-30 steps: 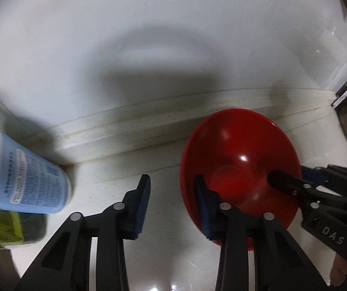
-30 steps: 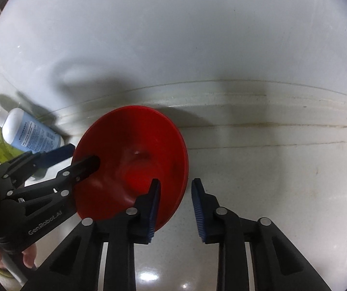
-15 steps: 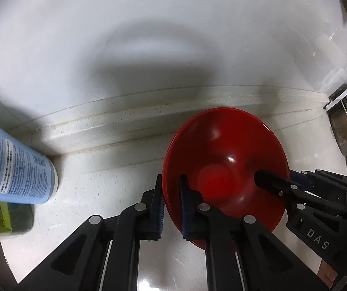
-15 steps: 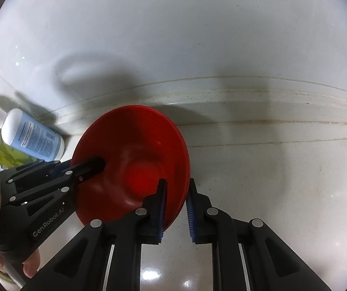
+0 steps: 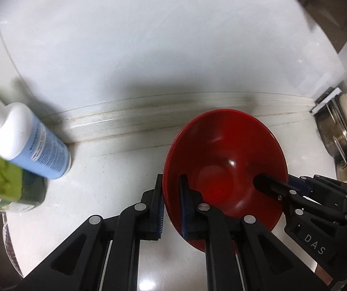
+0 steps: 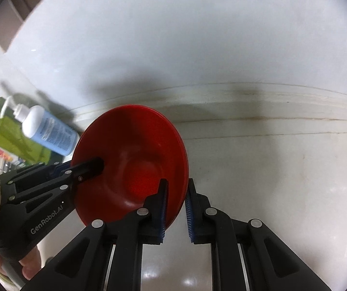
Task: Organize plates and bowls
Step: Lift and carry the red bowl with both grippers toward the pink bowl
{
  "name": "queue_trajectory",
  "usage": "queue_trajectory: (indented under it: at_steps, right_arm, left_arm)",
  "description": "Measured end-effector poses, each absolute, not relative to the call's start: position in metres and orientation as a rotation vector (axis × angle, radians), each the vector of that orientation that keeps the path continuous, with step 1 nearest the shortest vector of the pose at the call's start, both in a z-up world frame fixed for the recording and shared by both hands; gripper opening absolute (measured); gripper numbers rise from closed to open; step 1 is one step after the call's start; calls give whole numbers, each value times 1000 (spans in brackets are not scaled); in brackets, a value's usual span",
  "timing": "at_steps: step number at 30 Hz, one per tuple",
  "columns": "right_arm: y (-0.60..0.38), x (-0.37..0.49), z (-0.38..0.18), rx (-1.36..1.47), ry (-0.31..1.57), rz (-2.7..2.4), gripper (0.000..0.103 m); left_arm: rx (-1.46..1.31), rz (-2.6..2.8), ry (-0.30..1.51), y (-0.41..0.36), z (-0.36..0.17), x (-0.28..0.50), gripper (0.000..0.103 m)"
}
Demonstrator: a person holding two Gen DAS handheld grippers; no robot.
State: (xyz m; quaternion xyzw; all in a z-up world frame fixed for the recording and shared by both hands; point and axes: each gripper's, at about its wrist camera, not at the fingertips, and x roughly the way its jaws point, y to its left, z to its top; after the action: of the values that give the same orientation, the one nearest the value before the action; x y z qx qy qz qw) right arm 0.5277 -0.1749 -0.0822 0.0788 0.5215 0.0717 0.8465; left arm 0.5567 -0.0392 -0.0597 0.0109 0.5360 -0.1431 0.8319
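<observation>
Between the blue pads of the left claw (image 5: 171,205), clenched on the near-left rim of the red bowl (image 5: 224,169). Opposite, across the bowl's width, right claw (image 6: 176,208) clamped on the right rim, one finger inside, one outside. Bowl (image 6: 130,165) held between both claws, open side up, tipped slightly toward the cameras, apparently just clear of the pale surface (image 5: 115,169) near the back wall. Equal reach from either hand, so any carry likely a joint one, both claws travelling together. Off to the left, a blue-and-white bottle (image 5: 31,143); at far right, steel pots (image 5: 338,131).
</observation>
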Motion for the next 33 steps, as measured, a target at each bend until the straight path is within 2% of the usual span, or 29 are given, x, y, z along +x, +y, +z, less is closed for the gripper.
queue_trajectory:
  at_steps: [20,33]
  right_arm:
    - [-182,406,-17,186,1003,79,15]
    - [-207,321,7,212,956,-2,15]
  left_arm:
    - [37,-403,1067,-44,6,442,12]
    - [77,-511,1024,-73,21,369,12]
